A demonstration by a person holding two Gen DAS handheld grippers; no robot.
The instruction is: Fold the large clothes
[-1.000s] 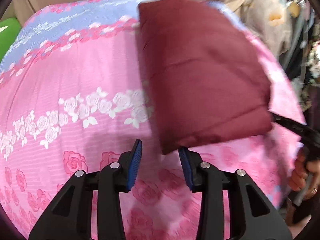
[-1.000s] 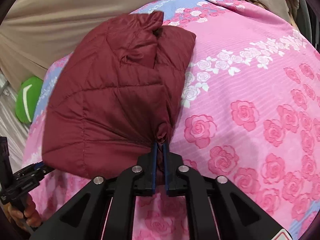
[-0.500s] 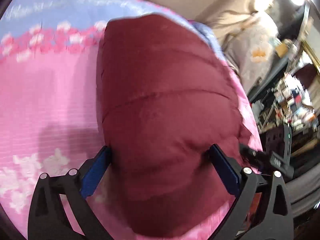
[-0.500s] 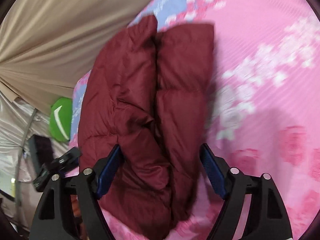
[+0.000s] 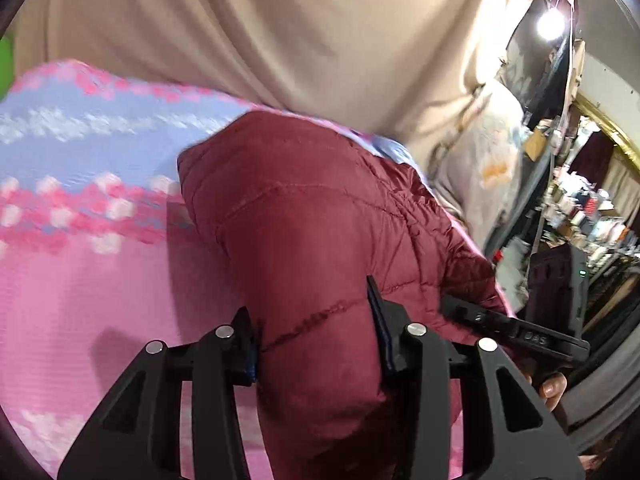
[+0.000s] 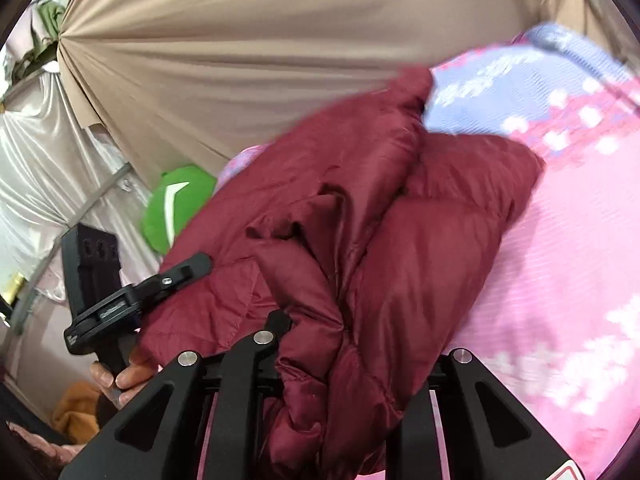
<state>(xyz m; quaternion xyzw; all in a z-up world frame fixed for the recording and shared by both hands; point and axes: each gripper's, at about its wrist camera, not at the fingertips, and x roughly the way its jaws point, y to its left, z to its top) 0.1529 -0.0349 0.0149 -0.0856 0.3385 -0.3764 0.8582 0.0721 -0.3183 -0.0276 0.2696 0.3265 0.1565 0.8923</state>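
Both hand-held grippers now clamp the folded maroon jacket (image 5: 320,240) from its near end, where half a second ago their jaws stood wide around it and a second ago only the right one pinched a corner. The left hand-held gripper (image 5: 314,334) squeezes a thick wad of the bundle; the right hand-held gripper (image 6: 352,344) bites into the layered edge, though its right finger is buried under cloth. Both views have tilted up toward the beige curtain (image 6: 260,52), suggesting the bundle is being lifted or shoved along the bed (image 5: 80,280), so folding looks nearly done. The jacket is puffy, stitched in quilted panels, with a faint sheen; the bed sheet is ribbed pink with blurred roses.
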